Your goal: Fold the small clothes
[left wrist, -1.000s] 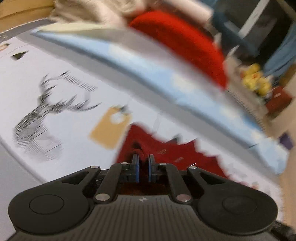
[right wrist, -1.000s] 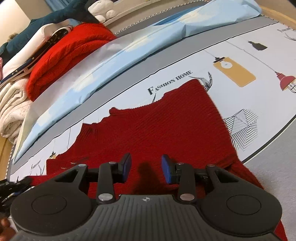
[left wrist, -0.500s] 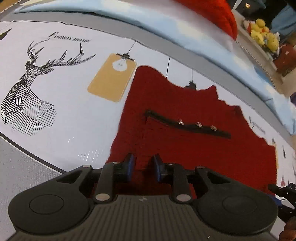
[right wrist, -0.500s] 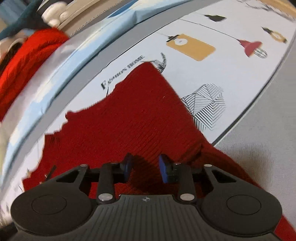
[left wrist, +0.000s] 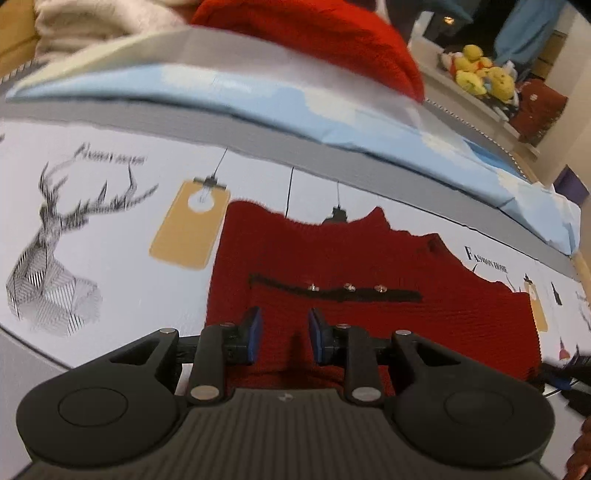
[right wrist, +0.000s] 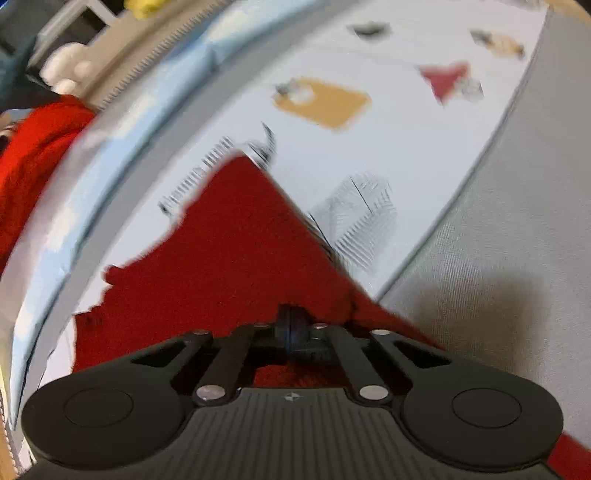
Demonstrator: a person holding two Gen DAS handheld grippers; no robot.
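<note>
A dark red knit garment (left wrist: 332, 258) lies on a white sheet (left wrist: 122, 280), apparently deer-printed.

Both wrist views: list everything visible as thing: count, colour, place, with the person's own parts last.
Knit garment: one, dark red, flat on the bed sheet, black strip with three studs.
Bed sheet: one, white with deer and lamp prints, grey border.
Pillow: one, light blue, beyond the garment.
Folded sweater: one, bright red, behind the pillow.
Plush toys: several, yellow, far shelf.
Left gripper: black, blue fingers apart over the garment's near edge, just been opening.
Right gripper: black, fingers just closed, together at the garment's edge.
</note>
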